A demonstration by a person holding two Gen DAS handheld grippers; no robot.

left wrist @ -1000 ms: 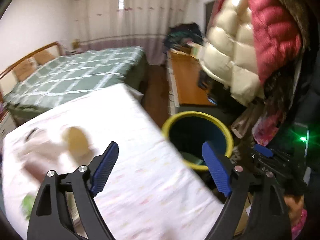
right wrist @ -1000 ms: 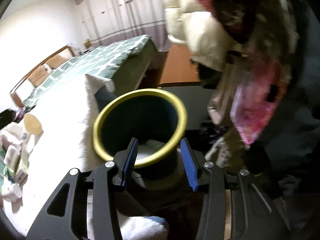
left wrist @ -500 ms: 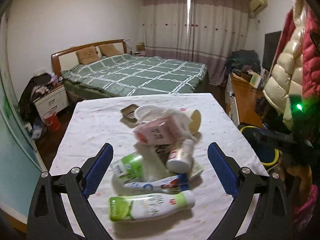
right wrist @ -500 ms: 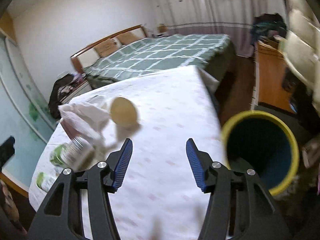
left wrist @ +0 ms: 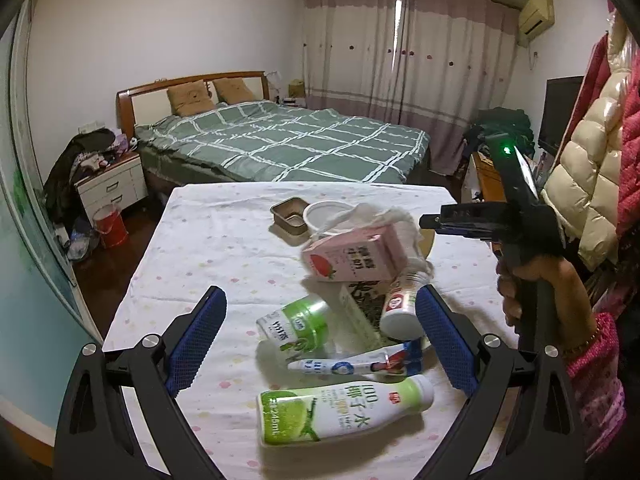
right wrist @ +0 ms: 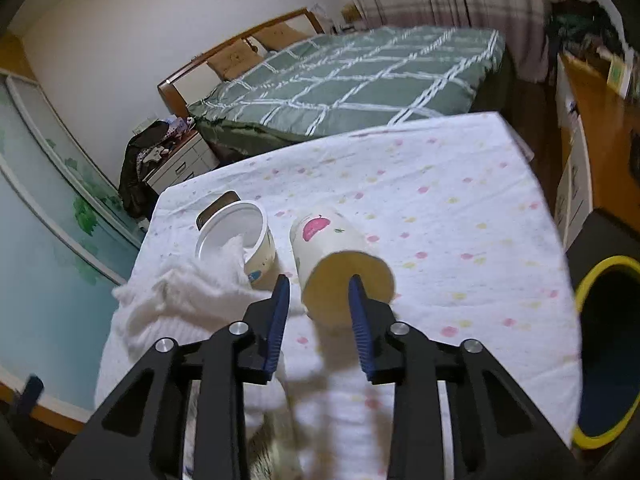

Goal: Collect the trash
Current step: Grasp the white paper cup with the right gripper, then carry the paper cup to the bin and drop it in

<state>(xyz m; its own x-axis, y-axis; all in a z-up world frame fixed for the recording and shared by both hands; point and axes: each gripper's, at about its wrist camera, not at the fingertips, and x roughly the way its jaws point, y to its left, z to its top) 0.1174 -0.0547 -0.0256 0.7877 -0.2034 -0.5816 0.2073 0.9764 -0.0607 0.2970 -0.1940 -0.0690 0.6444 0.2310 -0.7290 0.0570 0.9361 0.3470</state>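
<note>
My left gripper [left wrist: 320, 336] hangs open and wide over a trash pile on the table. The pile holds a green-and-white bottle [left wrist: 344, 412], a green tub [left wrist: 296, 324], a tube [left wrist: 360, 364], a small white bottle [left wrist: 402, 308] and a pink milk carton [left wrist: 356, 256]. Nothing is touched by its fingers. My right gripper [right wrist: 318, 300] is closing at the mouth of a paper cup [right wrist: 332, 248] lying on its side. One finger is in front of the mouth, the other just outside the cup's wall, with a gap showing.
A white cup [right wrist: 240, 232] stuffed with tissue [right wrist: 192, 292] and a brown tray [right wrist: 218, 202] lie left of the paper cup. The yellow-rimmed bin [right wrist: 584, 288] stands off the table's right edge. A bed and hanging jackets [left wrist: 592, 168] surround the dotted tablecloth [right wrist: 440, 200].
Both views swung from the bin to the table and its trash pile. The right jaws narrowed as they came down at the paper cup. The left jaws stayed wide.
</note>
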